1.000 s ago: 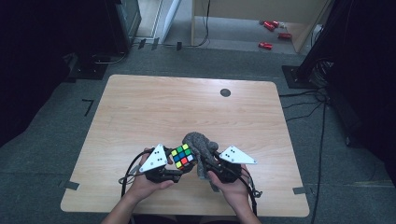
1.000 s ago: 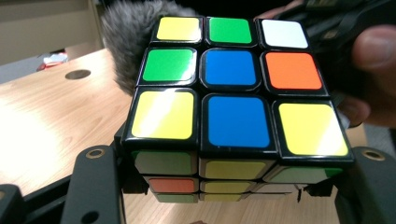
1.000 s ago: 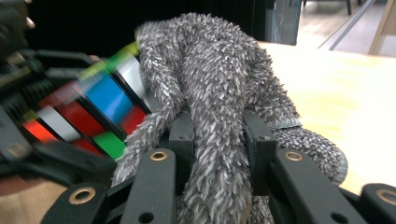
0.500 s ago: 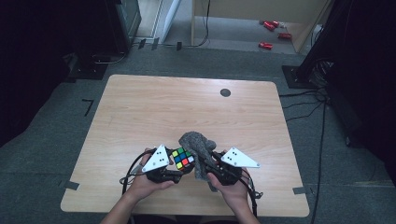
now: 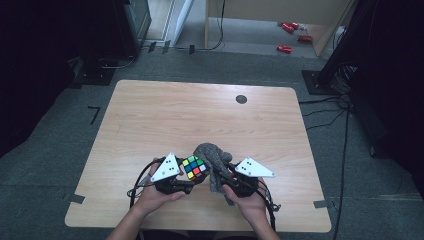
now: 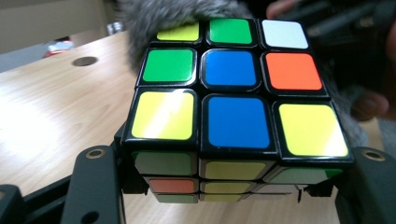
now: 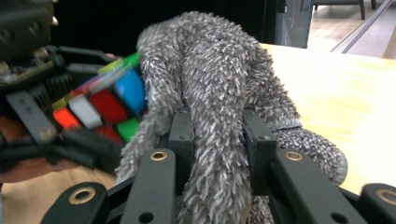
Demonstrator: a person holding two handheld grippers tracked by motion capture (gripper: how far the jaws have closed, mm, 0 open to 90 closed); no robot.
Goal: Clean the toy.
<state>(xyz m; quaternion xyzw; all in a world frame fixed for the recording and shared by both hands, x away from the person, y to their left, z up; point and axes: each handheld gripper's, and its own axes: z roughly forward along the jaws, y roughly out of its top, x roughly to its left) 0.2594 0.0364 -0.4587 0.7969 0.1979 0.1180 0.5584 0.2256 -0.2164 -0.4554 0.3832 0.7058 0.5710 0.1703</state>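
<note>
A scrambled Rubik's cube [image 5: 194, 167] [image 6: 233, 112] [image 7: 105, 100] is held off the table near its front edge, clamped between the jaws of my left gripper [image 5: 187, 176] [image 6: 224, 182]. A shaggy grey cloth [image 5: 214, 160] [image 7: 210, 93] [image 6: 159, 14] is pinched in my right gripper [image 5: 220, 179] [image 7: 212, 149], bunched up and pressed against the cube's right side. In the left gripper view the cloth rises behind the cube. Both hands sit close together, the grippers facing each other.
The wooden table [image 5: 200, 115] stretches open beyond the hands, with a round black grommet [image 5: 241, 99] near its far edge. Cables [image 5: 330, 120] trail on the floor to the right. Red items [image 5: 290, 35] lie on the floor far back.
Cube and cloth stay pressed together. The cloth has shifted slightly against the cube and both hands have drifted a little nearer the front edge.
</note>
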